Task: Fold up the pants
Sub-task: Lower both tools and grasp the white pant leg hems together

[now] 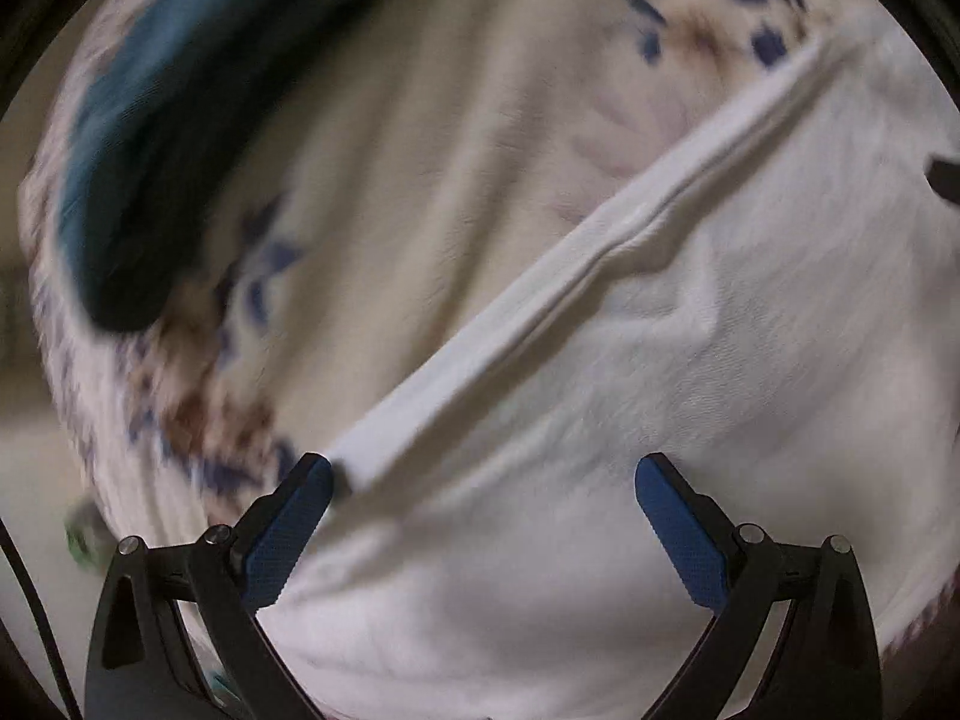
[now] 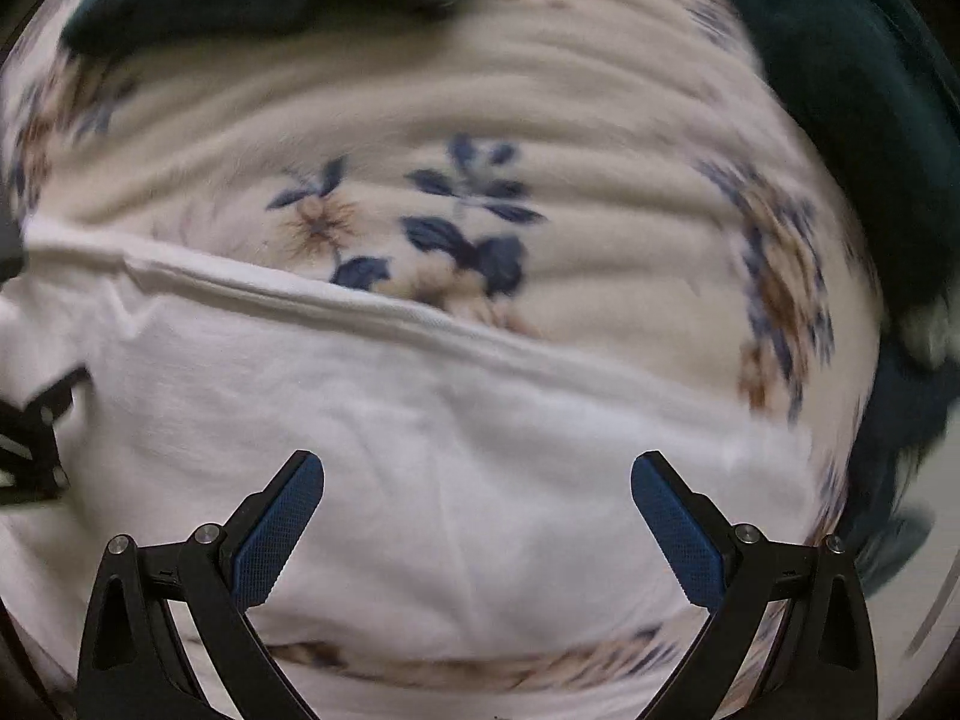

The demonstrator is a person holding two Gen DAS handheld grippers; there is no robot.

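White pants [image 1: 690,372] lie on a cream floral bedspread [image 1: 432,138], their hemmed band running diagonally from lower left to upper right. My left gripper [image 1: 483,468] is open just above the cloth, its left finger near the band's end. In the right wrist view the white pants [image 2: 420,450] fill the lower half, with the band across the middle. My right gripper [image 2: 477,465] is open above the cloth and holds nothing. The other gripper's black frame [image 2: 30,438] shows at the left edge.
A dark teal garment [image 1: 138,138] lies on the bedspread at the upper left in the left wrist view. In the right wrist view teal cloth [image 2: 852,120] lies along the top and right edges. The bedspread [image 2: 420,120] has blue and tan flowers.
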